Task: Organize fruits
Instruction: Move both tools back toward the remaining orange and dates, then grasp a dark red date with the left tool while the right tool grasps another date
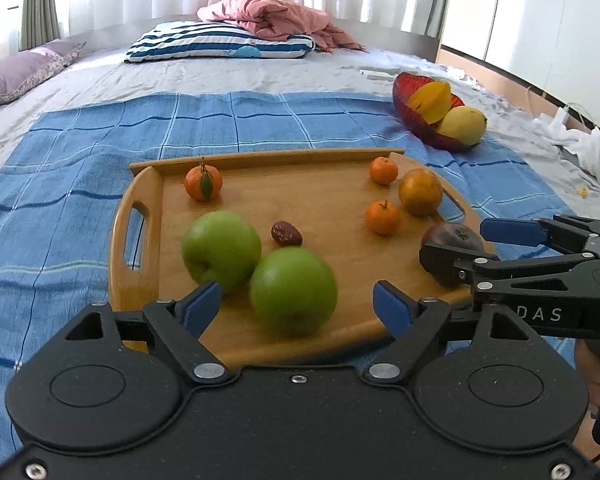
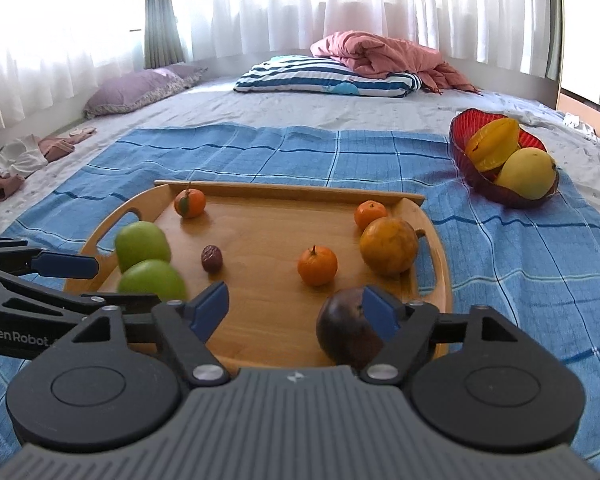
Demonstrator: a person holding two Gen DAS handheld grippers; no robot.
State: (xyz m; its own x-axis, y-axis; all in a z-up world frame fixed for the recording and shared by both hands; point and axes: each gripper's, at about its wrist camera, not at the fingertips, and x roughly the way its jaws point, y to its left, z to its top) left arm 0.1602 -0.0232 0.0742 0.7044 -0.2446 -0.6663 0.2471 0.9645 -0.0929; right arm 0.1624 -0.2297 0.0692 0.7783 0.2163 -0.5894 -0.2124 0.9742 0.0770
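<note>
Left gripper (image 1: pixel 296 308) stands wide, empty, the nearer green apple (image 1: pixel 293 291) loose between its jaws; right gripper (image 2: pixel 294 310) wide beside the dark purple fruit (image 2: pixel 348 326), gripping nothing; both fruits rest on the wooden tray (image 2: pixel 260 240); risk: a nudge from a fingertip rolls either fruit off the near edge.

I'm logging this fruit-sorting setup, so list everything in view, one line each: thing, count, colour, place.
wooden tray: one, light brown, on the checked cloth
green apples: two, green, touching, tray's near left
tangerines: three, orange, two on the tray's right, one at its far left
larger orange fruit: one, yellow-orange, tray's right
dried date: one, dark red, mid-tray
dark round fruit: one, purple-brown, tray's near right
red bowl: one, right of the tray
star fruit: one, yellow-orange, in the bowl
mango: one, yellow, in the bowl
checked cloth: one, blue, on the bed
pillows, quilt: far end
left gripper: fingers open, over the nearer apple
right gripper: fingers open, at the dark fruit
</note>
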